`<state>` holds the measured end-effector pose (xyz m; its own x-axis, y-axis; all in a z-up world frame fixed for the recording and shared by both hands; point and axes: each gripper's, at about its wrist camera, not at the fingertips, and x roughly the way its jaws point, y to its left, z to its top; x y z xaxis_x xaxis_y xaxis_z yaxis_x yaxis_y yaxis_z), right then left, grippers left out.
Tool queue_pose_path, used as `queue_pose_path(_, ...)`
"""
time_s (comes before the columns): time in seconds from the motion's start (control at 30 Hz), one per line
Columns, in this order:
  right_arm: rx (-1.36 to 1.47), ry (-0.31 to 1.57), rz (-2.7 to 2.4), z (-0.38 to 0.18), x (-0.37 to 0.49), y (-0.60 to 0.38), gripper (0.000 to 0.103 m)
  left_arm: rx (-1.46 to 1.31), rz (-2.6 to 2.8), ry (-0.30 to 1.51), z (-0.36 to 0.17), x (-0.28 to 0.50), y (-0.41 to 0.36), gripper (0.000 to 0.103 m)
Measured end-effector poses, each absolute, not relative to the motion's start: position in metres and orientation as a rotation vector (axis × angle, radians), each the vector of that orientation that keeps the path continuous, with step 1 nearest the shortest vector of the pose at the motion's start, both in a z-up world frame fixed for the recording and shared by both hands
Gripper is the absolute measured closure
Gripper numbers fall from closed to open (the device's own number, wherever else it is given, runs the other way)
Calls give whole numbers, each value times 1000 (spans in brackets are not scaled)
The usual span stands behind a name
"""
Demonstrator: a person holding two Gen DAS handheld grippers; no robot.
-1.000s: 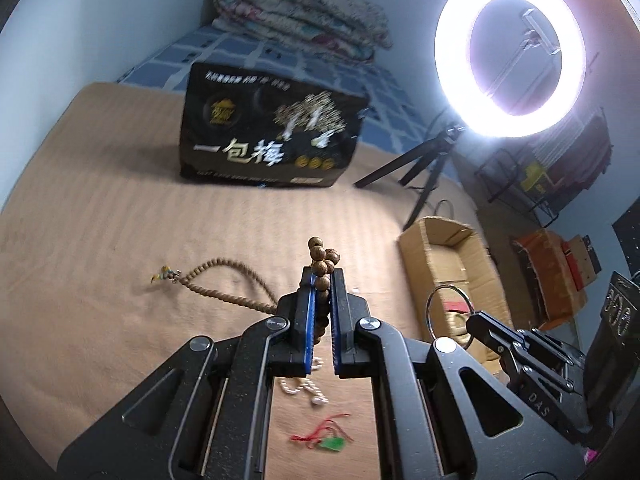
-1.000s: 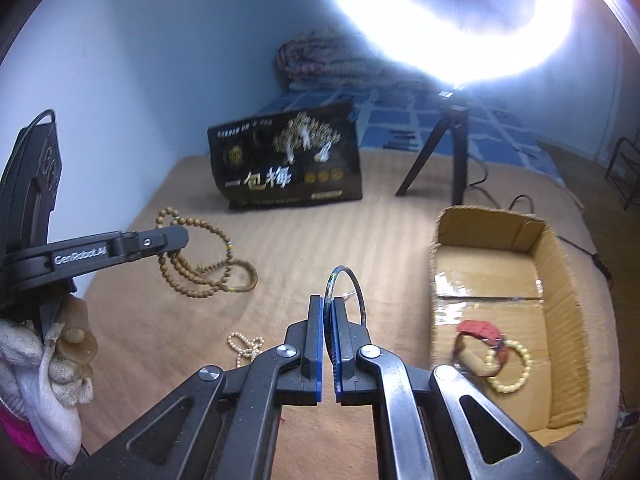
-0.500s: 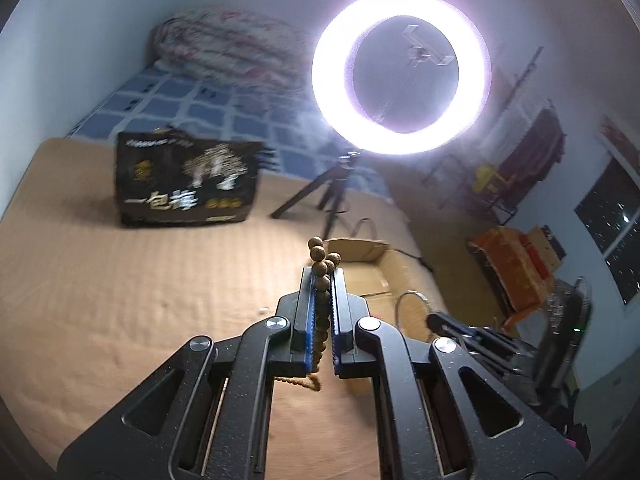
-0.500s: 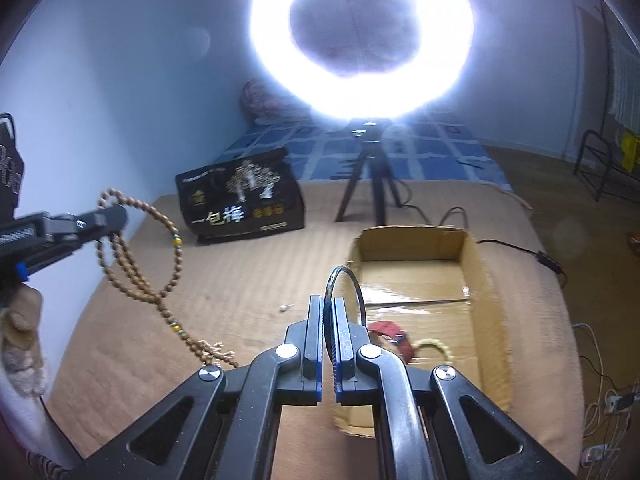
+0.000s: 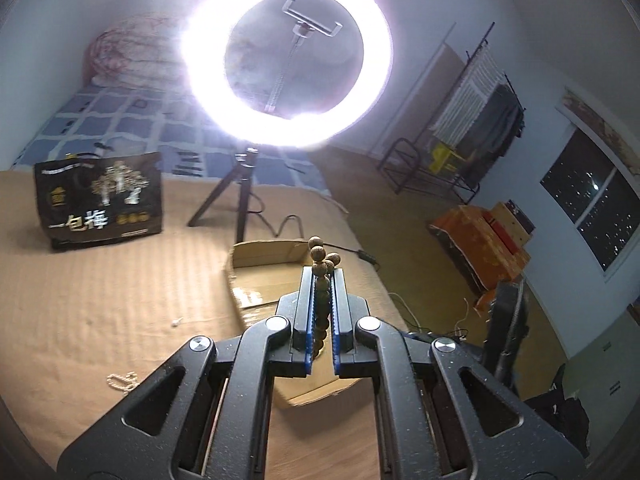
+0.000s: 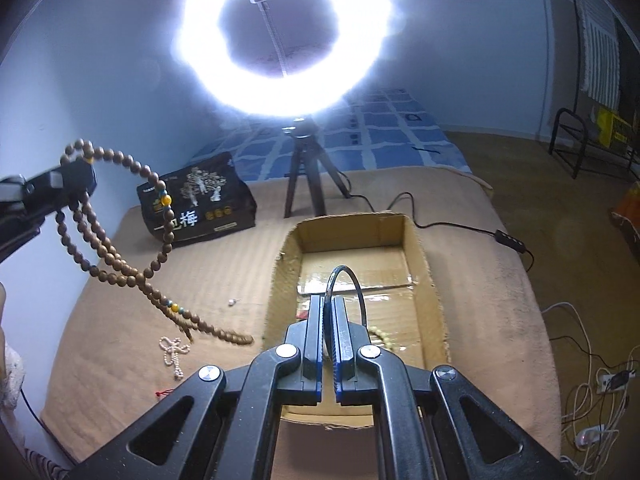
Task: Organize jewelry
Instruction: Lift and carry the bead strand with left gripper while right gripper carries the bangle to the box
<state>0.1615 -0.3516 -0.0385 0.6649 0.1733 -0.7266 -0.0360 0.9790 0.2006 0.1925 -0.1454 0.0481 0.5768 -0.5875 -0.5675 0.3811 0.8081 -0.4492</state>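
Two tripod legs of the ring light (image 6: 280, 36) stand at twelve o'clock behind the cardboard box (image 6: 434, 280), a black printed bag (image 6: 200, 204) at ten. On the bed (image 6: 120, 280) lies a small pearl strand (image 6: 173, 350). The left tool (image 5: 320, 276) pinches brown wooden prayer beads (image 6: 116, 248) — their loops dangle downward, clear of the box. The right tool (image 6: 329, 300) clamps a thin dark bangle (image 6: 346, 280) edge-on, upright over the box.

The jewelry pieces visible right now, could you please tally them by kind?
Wooden bead strand: 1
Dark bangle: 1
White pearl strand: 1
Pale bead bracelet: 1
Total: 4
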Motion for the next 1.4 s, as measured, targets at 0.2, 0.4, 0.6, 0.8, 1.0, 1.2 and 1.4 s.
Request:
queue_pose_path(0.2,212,853,97,-46,163,-373,102,-299,-621,778,47,196,-176,99)
queue_pose_path(0.4,231,880,84,-59,167,-387,102,-305,-644,815,32,202,-202,99)
queue_pose_path(0.6,228,903,77,-69,171,-390,102,-313,-630,862,9,212,-214,99)
queue_pose_path(0.8,216,926,72,-77,174,-391,102,-278,-604,909,-20,215,-218,99)
queue_pose_path(1.0,222,942,69,-84,180,-392,102,-232,-588,958,-51,213,-222,99)
queue_pose_path(1.2,217,955,62,-90,184,-391,102,-186,-567,995,-75,211,-222,99)
queue_pose_path(1.4,216,972,54,-97,188,-390,102,-149,-547,1015,-91,213,-223,99)
